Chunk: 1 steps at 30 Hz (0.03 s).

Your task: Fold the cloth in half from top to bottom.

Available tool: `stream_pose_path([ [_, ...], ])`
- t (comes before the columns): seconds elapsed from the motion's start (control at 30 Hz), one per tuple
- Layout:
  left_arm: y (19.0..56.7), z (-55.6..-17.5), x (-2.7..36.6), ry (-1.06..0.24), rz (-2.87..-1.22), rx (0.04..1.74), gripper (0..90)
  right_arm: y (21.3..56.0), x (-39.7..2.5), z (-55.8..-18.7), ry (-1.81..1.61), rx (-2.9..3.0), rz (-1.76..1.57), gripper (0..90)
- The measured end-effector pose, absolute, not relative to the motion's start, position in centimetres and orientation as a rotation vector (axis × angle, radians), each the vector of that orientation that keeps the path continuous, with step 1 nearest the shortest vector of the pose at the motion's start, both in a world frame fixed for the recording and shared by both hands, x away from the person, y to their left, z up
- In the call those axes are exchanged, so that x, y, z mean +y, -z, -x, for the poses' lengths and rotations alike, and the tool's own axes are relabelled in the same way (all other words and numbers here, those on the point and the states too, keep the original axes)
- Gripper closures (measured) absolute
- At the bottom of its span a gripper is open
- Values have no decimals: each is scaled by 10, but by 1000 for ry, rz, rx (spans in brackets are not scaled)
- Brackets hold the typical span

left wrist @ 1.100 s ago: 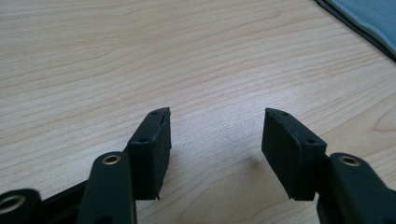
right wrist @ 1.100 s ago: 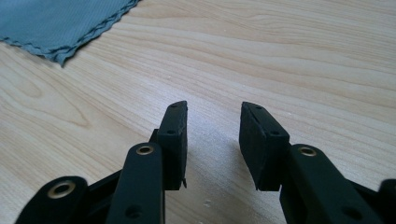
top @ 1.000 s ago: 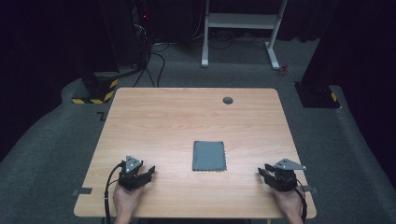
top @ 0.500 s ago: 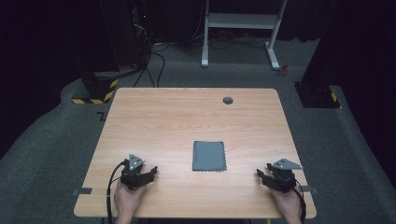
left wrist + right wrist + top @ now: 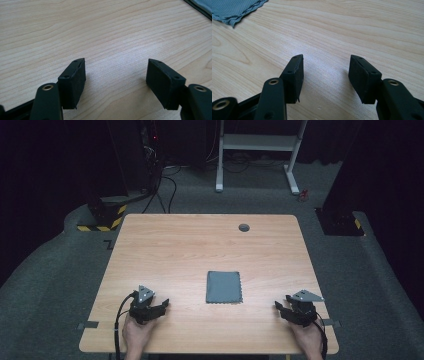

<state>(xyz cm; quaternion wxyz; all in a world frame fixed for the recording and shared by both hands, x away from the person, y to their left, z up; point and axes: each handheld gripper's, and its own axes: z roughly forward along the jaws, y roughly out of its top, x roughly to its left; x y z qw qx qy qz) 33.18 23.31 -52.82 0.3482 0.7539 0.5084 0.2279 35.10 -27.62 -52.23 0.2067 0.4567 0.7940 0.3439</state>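
Observation:
A folded grey cloth (image 5: 224, 287) lies flat on the wooden table (image 5: 200, 250), a little nearer the front edge than the middle. My left gripper (image 5: 162, 305) rests low on the table at the front left, open, with bare wood between its jaws (image 5: 116, 75). A corner of the cloth (image 5: 200, 6) shows at the top right of the left gripper view. My right gripper (image 5: 280, 308) sits at the front right, open too, nothing between its jaws (image 5: 325, 72). The cloth's wavy edge (image 5: 234, 11) shows at the top left of the right gripper view.
A small dark round disc (image 5: 244, 227) sits near the table's far edge. Beyond the table stand a white metal frame (image 5: 260, 150), cables on the floor and a black-and-yellow striped base (image 5: 100, 220). A dark stand (image 5: 340, 215) is at the far right.
Both grippers have shifted only slightly near the front edge. The cloth has not moved.

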Motion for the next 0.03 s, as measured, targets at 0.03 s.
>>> stream_pose_path([
  [0.03,528,-332,233,-591,-1954,1318,325,522,-276,-351,-958,2212,-1272,463],
])
